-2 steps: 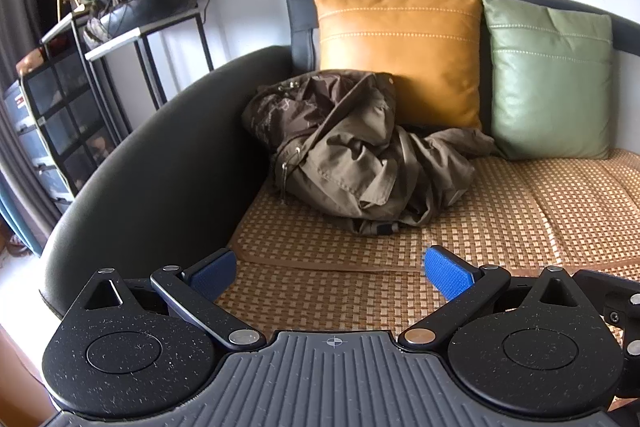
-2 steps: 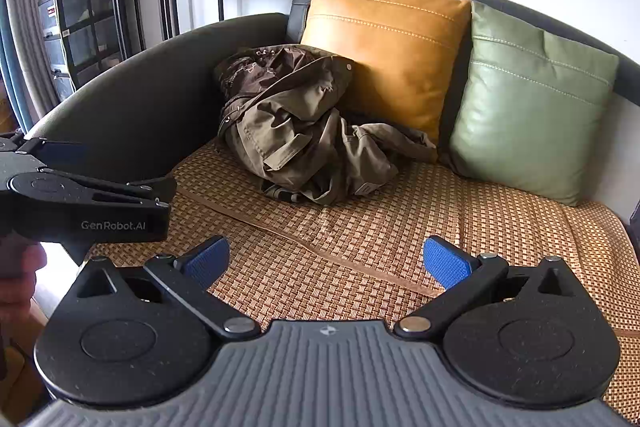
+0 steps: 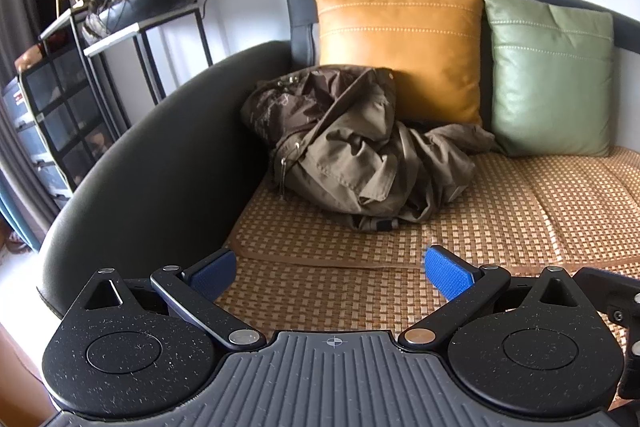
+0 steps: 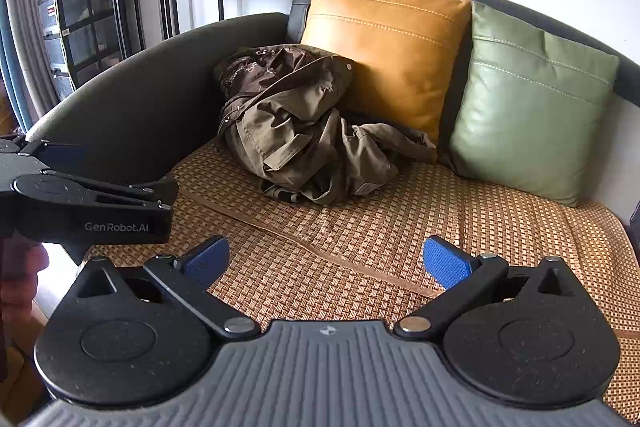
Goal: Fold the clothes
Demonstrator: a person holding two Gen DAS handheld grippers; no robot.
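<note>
Lying crumpled on the sofa's woven mat point(image 3: 500, 223), the olive-brown jacket point(image 3: 360, 155) hid its sleeves in folds; left tongs point(image 3: 330, 269) and right tongs point(image 4: 326, 261) stood spread, empty.

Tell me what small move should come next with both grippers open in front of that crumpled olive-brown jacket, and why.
Probably reach both forward to the crumpled olive-brown jacket: the left gripper and right gripper hover open and empty over the woven rattan seat mat, short of the heap.
</note>
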